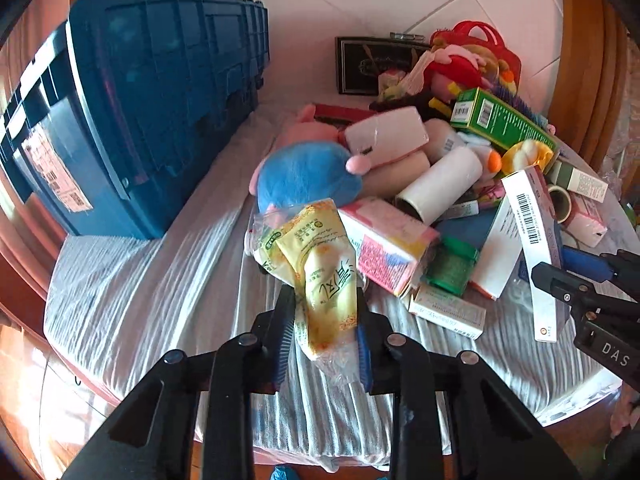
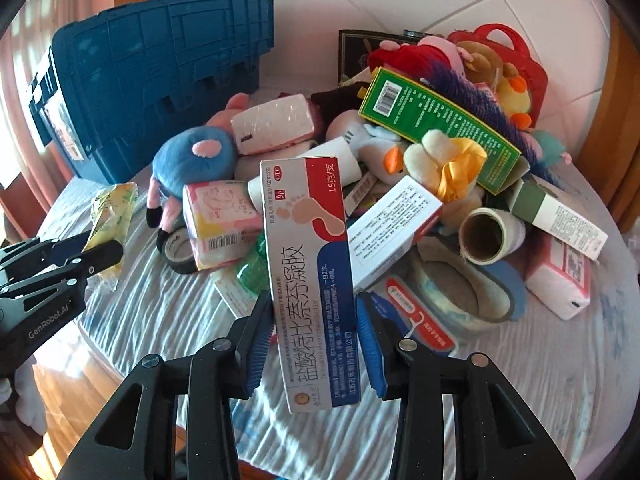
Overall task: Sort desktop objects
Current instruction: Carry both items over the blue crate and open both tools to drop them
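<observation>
Clutter heaped mid-frame: plush toys, cartons, tape rolls; blue crate upper left. Left hand-held gripper clamps yellow tissue pack; right hand-held gripper clamps ointment box.

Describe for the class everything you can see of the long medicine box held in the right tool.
The medicine box is a long, slim carton that looks like glossy card, white and grey with red and dark blue curved panels, a pink footprint picture and large Chinese lettering running along its length. A barcode shows on a side in the left view. It stands nearly upright, leaning slightly, lifted clear of the striped cloth. The right tool grips its lower part between blue pads. Nothing else appears to touch it.
</observation>
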### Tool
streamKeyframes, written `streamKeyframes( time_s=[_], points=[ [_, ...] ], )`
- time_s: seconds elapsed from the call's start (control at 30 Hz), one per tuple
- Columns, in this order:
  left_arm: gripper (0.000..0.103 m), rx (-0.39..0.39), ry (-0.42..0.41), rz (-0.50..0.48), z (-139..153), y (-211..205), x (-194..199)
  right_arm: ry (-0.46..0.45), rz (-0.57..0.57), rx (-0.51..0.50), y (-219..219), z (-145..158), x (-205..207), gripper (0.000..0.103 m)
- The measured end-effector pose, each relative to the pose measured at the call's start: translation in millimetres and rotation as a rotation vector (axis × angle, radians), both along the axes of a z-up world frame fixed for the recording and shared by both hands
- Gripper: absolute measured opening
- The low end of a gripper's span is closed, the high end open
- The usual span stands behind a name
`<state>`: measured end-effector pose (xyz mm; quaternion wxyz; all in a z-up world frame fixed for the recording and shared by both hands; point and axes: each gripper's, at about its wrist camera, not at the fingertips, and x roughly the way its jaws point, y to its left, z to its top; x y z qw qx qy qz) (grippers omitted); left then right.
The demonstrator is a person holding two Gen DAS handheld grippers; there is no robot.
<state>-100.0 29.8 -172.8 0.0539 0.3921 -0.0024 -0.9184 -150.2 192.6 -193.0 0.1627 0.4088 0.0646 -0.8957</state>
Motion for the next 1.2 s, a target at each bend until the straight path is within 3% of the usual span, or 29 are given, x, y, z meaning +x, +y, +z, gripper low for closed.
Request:
streamKeyframes(
  time_s=[0.17,0.37,0.63,0.83,0.93,1.07,1.2],
  points=[
    [0.027,-0.026,0.088,-0.008,46.9,-0.8,-19.6,0.06,-0.009,-0.036,0.7,34.4,-0.3,0.04],
    [0.027,-0.038,0.198,0.004,101.3,-10.2,-10.4,0.172,0.012,-0.083,-5.6,94.8,1.1,0.04],
    [0.027,-0.054,0.38,0.021,173.3,-55.2,-25.7,0.305,0.054,-0.142,-55.6,177.1,-9.0,0.04],
    [0.027,-0.083,0.507,0.015,223.9,-132.5,-47.0,0.418,0.067,-0.166,-133.6,232.2,-29.4,0.04],
    [0.027,-0.093,0.54,0.028,249.4,-195.3,-65.9,0.456,0.058,-0.184,-185.9,257.6,-46.4,0.04],
    [0.027,-0.098,0.493,0.046,264.4,-284.9,-101.0,0.439,0.069,-0.212,-273.6,280.3,-84.0,0.04],
    [0.027,-0.09,0.4,0.07,253.6,-357.2,-137.3,0.387,0.072,-0.195,-356.7,281.8,-119.8,0.04]
  ],
)
